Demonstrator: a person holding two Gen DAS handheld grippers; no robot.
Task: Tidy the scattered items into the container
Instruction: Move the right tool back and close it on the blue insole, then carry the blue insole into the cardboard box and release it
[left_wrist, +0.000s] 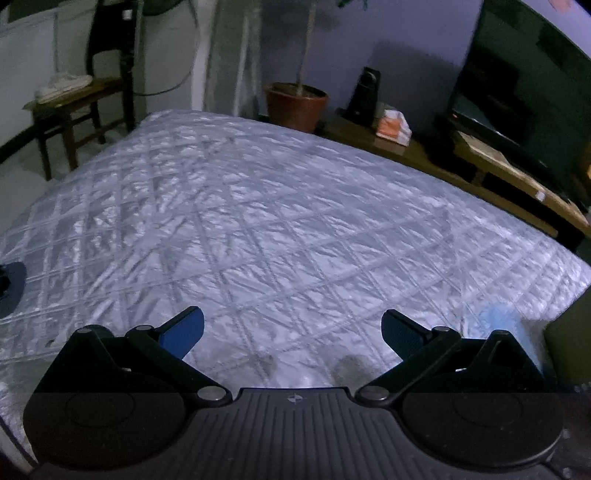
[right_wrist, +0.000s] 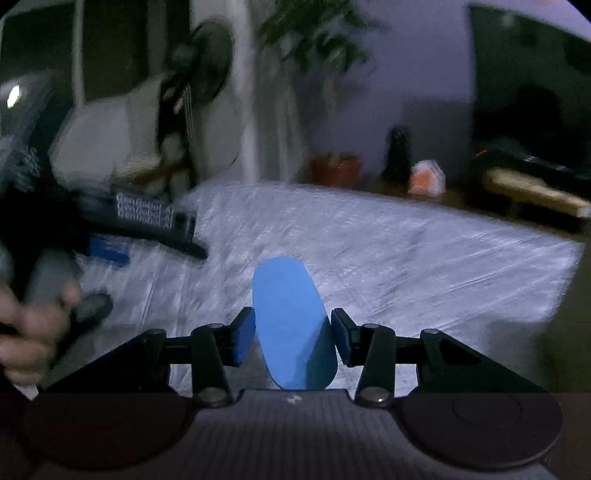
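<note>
In the right wrist view my right gripper (right_wrist: 293, 332) is shut on a light blue oval piece (right_wrist: 284, 295). The piece stands upright between the blue pads, above the white quilted cover (right_wrist: 388, 258). In the left wrist view my left gripper (left_wrist: 291, 321) is open and hangs over the quilted cover (left_wrist: 277, 206) with nothing between its fingers. At the left of the right wrist view a hand (right_wrist: 26, 325) holds the left tool's handle. A dark item (left_wrist: 11, 284) lies at the cover's left edge, cut off by the frame. I see no container that I can identify.
Behind the cover stand a terracotta plant pot (left_wrist: 295, 105), a low wooden bench (left_wrist: 480, 166) with an orange and white box (left_wrist: 393, 127), and a dark screen (left_wrist: 524, 96). A wooden chair (left_wrist: 74, 107) stands at the back left. A dark olive shape (left_wrist: 569, 347) borders the cover's right edge.
</note>
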